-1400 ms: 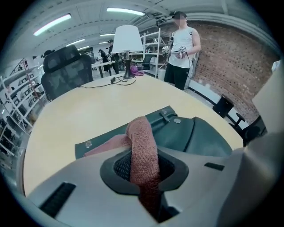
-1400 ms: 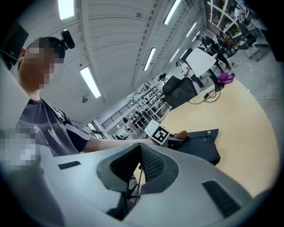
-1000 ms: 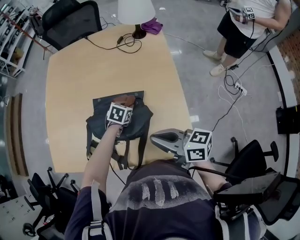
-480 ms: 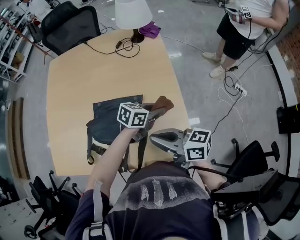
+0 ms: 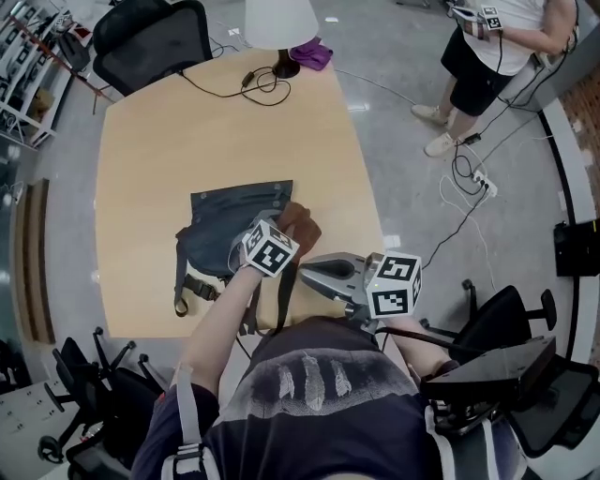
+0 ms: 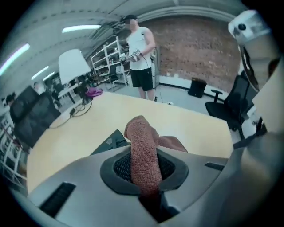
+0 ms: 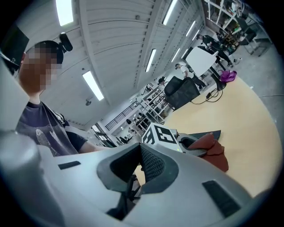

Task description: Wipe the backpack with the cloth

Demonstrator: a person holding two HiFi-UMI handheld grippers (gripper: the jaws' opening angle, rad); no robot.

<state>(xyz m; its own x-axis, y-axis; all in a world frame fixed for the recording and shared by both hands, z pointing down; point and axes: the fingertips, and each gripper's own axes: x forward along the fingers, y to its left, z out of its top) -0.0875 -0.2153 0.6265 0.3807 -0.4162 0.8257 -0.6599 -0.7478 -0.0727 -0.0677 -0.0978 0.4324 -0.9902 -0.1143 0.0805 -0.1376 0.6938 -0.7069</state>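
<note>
A dark backpack (image 5: 228,236) lies flat on the wooden table (image 5: 187,141), near its front edge. My left gripper (image 5: 288,232) is shut on a brown cloth (image 5: 299,220) at the backpack's right edge. In the left gripper view the cloth (image 6: 143,153) runs up between the jaws and folds over, with a corner of the backpack (image 6: 109,142) behind it. My right gripper (image 5: 309,275) hovers just off the table's front right edge, shut, nothing in it. The right gripper view shows the left gripper's marker cube (image 7: 161,135), the cloth (image 7: 214,151) and a strip of backpack (image 7: 202,134).
A white lamp (image 5: 280,22), a black cable (image 5: 258,86) and a purple cloth (image 5: 314,52) are at the table's far end. A black office chair (image 5: 150,37) stands behind it. A person (image 5: 497,47) stands at the far right; more chairs (image 5: 506,323) are near me.
My left gripper swung the cloth from the backpack's top flap out to the right and up, then came back down at the backpack's right edge. The right gripper barely moved.
</note>
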